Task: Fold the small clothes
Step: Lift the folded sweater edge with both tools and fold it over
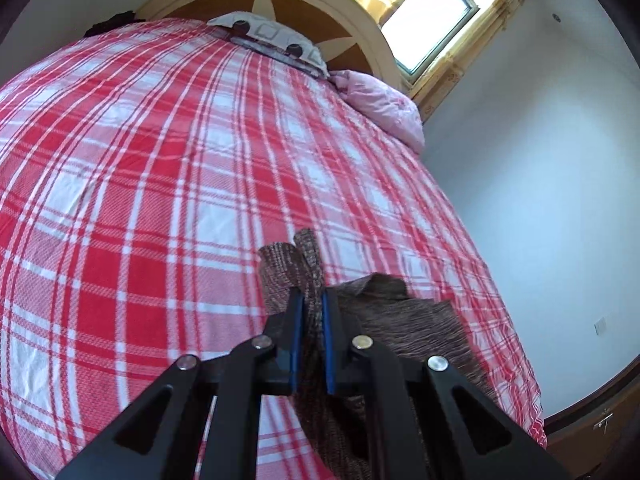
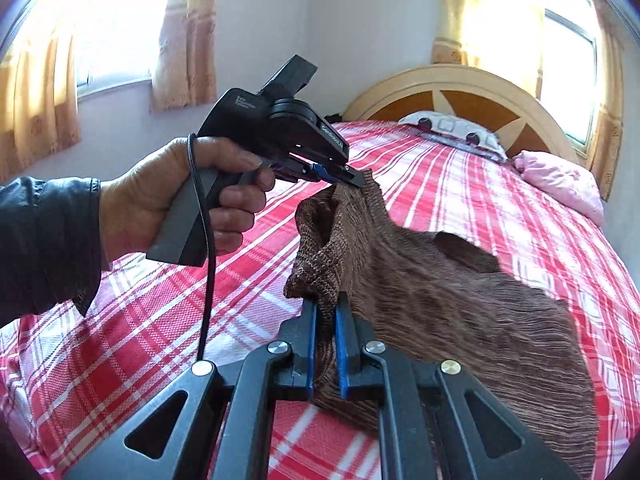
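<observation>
Brown ribbed knit garment [image 2: 440, 280] is pinched at its top edge by both the left claw [image 1: 313, 312] and the right claw [image 2: 326, 316], lifted over the red plaid bed [image 2: 460, 184]; no fold is made yet, and all folding is judged outstanding.

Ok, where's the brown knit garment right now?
The brown knit garment hangs above the plaid bedspread, pinched by the left gripper and right gripper, well short of the headboard.

Both grippers point downward, jaws clamped shut. The left gripper [image 2: 356, 178] sits in a dark-sleeved hand [image 2: 180, 196]; the right gripper [image 2: 326, 308] is near it
</observation>
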Available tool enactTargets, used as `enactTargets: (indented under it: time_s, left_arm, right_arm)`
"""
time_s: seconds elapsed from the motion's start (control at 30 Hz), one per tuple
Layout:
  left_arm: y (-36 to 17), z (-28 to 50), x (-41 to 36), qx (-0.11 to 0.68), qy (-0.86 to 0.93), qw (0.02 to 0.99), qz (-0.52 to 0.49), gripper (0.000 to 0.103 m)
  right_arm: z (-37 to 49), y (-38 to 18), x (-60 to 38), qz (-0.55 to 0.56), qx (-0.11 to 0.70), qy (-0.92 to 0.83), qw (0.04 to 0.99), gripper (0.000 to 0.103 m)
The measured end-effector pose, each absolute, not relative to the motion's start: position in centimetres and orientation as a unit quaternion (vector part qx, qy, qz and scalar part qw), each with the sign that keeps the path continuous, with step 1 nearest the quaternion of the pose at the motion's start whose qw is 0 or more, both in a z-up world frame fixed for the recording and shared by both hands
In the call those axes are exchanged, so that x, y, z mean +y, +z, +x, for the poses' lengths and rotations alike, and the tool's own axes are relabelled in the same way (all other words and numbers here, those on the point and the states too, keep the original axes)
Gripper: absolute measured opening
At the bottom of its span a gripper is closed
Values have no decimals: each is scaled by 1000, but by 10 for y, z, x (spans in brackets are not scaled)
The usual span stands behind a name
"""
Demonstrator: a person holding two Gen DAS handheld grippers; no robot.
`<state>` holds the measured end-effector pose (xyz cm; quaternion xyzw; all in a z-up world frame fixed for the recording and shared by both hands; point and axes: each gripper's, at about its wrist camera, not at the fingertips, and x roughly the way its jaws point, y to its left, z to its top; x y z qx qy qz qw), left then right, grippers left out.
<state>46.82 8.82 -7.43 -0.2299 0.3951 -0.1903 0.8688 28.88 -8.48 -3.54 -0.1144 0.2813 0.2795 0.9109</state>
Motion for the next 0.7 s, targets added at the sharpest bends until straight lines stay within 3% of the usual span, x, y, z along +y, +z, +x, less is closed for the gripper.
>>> enactTargets:
  time_s: [0.7]
  left_arm:
    - [-31,474,-57,382,-247,875,-165,9]
  right_arm:
    - [279,-14,-205,-37,258,209,943,7]
